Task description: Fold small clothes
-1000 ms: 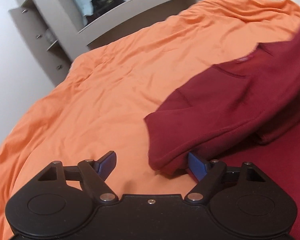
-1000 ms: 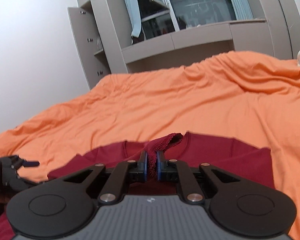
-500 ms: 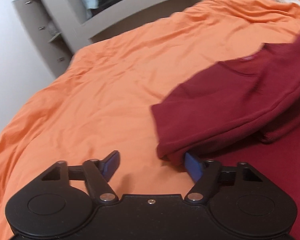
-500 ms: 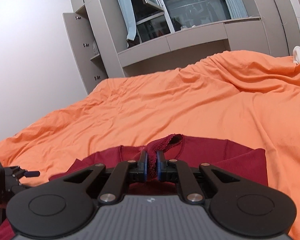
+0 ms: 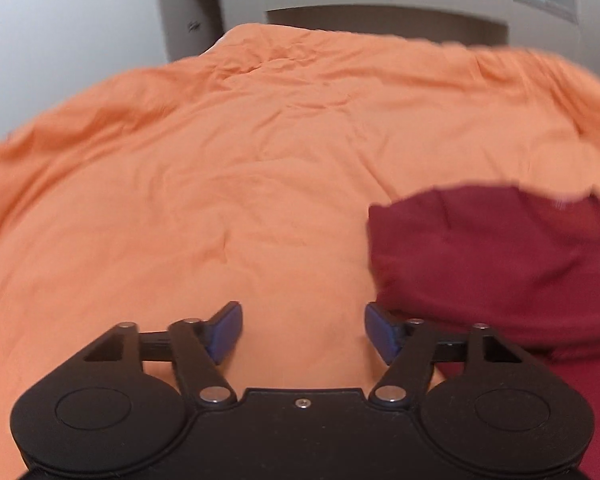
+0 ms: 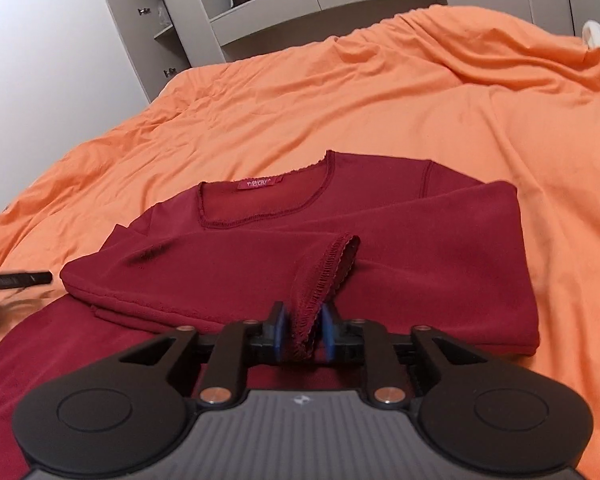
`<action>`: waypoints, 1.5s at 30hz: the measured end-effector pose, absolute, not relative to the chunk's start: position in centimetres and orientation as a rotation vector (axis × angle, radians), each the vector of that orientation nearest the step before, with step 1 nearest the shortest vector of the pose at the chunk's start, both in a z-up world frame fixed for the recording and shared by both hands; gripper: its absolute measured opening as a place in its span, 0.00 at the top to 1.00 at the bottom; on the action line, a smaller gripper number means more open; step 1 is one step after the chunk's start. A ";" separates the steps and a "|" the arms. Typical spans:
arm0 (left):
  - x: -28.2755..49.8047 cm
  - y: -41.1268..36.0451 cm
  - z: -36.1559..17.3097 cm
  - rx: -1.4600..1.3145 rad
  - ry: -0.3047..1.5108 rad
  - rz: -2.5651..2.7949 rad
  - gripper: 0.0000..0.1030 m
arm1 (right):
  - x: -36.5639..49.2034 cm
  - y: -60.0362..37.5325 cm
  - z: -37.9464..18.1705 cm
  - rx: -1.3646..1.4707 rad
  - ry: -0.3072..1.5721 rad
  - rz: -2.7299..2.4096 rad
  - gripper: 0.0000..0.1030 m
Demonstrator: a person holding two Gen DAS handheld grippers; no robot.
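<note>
Pointing down over the orange bedspread (image 6: 440, 92), right gripper (image 6: 302, 330) opening around the sleeve cuff (image 6: 320, 276) of the folded maroon top (image 6: 400, 240), left gripper (image 5: 302, 330) opening wider, empty, beside the top.

A dark red top (image 6: 380, 248) lies on the wrinkled orange bedcover (image 6: 380, 96).

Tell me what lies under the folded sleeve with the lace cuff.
The sleeve lies across the red shirt's chest, below the neckline. Orange bedding surrounds the shirt; whatever lies beneath the shirt is covered.
</note>
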State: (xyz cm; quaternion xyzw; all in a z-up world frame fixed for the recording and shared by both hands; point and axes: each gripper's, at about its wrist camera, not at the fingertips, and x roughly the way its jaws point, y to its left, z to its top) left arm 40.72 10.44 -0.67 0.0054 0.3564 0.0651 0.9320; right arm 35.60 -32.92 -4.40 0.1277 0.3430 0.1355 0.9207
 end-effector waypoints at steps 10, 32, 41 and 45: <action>43.2 7.7 -0.8 -0.044 0.719 -0.001 0.11 | 35.3 -33.5 -4.2 0.273 0.661 0.276 0.30; 44.4 8.7 -3.0 -0.129 0.777 0.059 0.90 | 32.1 -31.9 -4.2 -0.016 0.755 0.126 0.01; 41.9 10.1 -0.6 -0.195 0.718 0.099 0.23 | 26.5 -35.1 -3.7 0.064 0.712 0.112 0.00; 38.7 9.5 1.2 -0.202 0.676 0.055 0.02 | 22.9 -35.8 -2.8 0.125 0.634 0.108 0.00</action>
